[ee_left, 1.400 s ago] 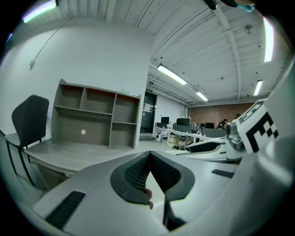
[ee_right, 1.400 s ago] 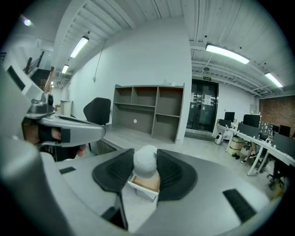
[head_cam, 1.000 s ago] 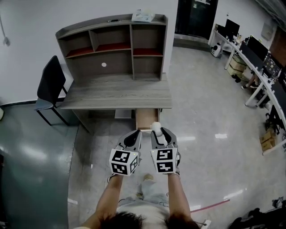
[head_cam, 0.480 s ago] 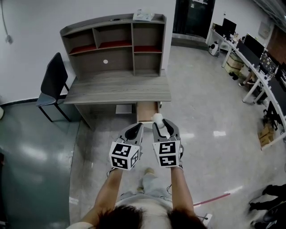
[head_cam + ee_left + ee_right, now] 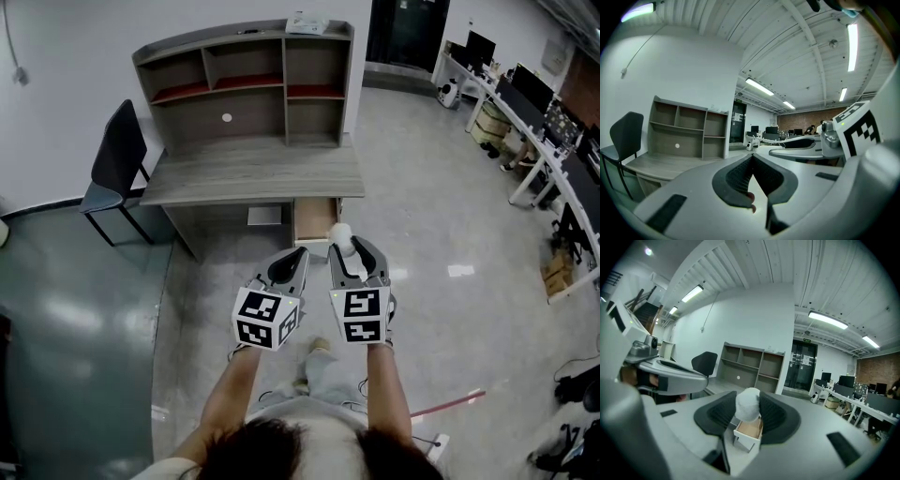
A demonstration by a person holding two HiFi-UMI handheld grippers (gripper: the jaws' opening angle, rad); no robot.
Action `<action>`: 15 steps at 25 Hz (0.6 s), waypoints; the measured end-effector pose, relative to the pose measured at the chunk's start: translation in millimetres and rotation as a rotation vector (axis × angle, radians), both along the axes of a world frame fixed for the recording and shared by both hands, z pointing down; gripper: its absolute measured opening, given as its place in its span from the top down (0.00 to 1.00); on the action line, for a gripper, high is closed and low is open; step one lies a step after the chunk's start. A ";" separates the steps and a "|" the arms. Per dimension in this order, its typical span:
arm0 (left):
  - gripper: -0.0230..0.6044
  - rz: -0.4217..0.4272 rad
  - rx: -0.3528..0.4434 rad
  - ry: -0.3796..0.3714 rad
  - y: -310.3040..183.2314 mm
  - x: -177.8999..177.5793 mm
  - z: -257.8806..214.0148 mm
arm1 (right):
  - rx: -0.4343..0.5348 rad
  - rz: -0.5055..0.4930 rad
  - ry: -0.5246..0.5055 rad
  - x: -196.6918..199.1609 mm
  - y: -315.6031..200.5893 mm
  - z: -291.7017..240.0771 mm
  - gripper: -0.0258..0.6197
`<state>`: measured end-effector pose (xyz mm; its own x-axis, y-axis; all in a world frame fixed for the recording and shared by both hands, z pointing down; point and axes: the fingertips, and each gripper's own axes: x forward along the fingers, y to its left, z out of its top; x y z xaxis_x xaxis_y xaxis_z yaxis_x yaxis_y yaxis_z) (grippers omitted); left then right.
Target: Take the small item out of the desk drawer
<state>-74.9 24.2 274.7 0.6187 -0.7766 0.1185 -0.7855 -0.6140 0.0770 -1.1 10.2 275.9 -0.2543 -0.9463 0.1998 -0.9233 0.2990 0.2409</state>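
Observation:
A small white ball (image 5: 339, 233) sits between the jaws of my right gripper (image 5: 343, 246), which is shut on it, just in front of the open drawer (image 5: 313, 223) under the desk (image 5: 253, 176). In the right gripper view the ball (image 5: 747, 408) fills the gap at the tips of that gripper (image 5: 747, 397), and the drawer's bare wooden inside (image 5: 750, 428) shows below it. My left gripper (image 5: 296, 255) hangs beside the right one, its jaws closed with nothing in them. The left gripper view shows that gripper's pads (image 5: 740, 174) meeting at the tip.
A grey hutch with open shelves (image 5: 244, 80) stands on the desk, with a white thing (image 5: 307, 23) on top. A black chair (image 5: 117, 164) stands to the desk's left. Office desks with monitors (image 5: 534, 103) line the right side. A pink stick (image 5: 450, 405) lies on the floor.
Both grippers have lifted together in front of the drawer, the right one keeping the white ball. The drawer stays open.

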 end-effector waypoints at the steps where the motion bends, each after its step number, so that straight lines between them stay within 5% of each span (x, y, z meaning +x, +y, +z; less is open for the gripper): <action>1: 0.94 0.002 0.000 0.003 2.1 -1.3 -1.0 | 0.003 0.002 0.000 -1.3 2.7 -1.8 0.70; 15: 0.94 -0.012 0.027 0.027 2.5 -22.5 -26.4 | 0.032 -0.006 -0.002 -17.6 7.2 -16.7 0.70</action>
